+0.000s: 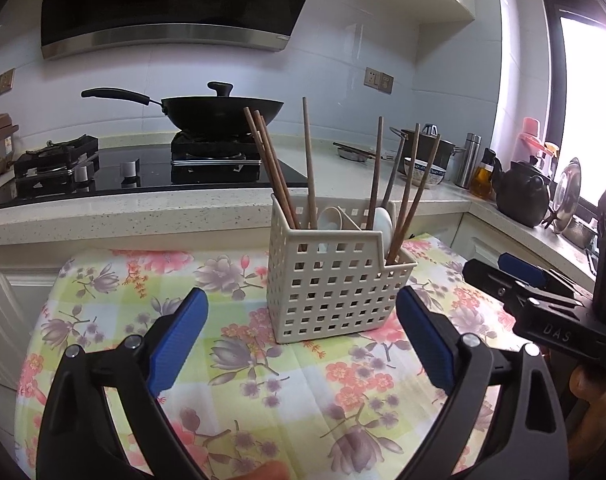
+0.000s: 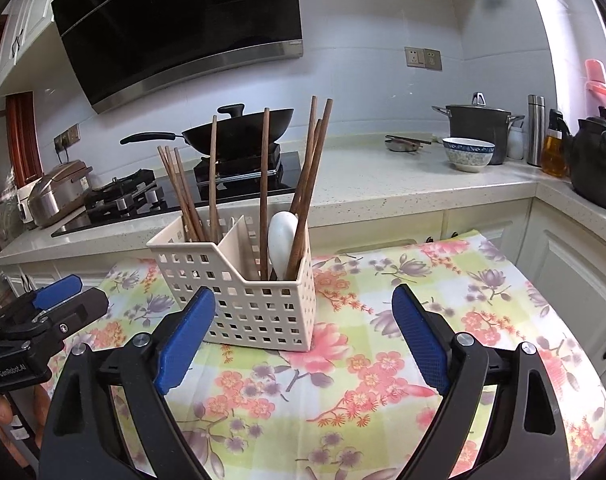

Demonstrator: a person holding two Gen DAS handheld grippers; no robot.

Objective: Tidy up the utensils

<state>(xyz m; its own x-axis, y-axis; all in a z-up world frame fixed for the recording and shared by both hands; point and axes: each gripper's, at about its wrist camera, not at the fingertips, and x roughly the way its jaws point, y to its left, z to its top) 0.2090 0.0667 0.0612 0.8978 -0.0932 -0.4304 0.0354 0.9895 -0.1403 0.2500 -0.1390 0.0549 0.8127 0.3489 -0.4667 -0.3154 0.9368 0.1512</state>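
Floral tablecloth [image 1: 239, 364] under perforated beige plastic caddy [image 1: 335, 280] of slender wooden chopsticks [image 1: 309, 168]

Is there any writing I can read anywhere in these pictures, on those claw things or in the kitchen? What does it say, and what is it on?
"DAS": raised letters on the black body of the right claw, seen from the left wrist view.
"GenRobot.AI": white print on the black body of the left claw, seen from the right wrist view.
Label on the rice cooker: too small and blurred to read.
Nothing readable on the utensil basket or the range hood.
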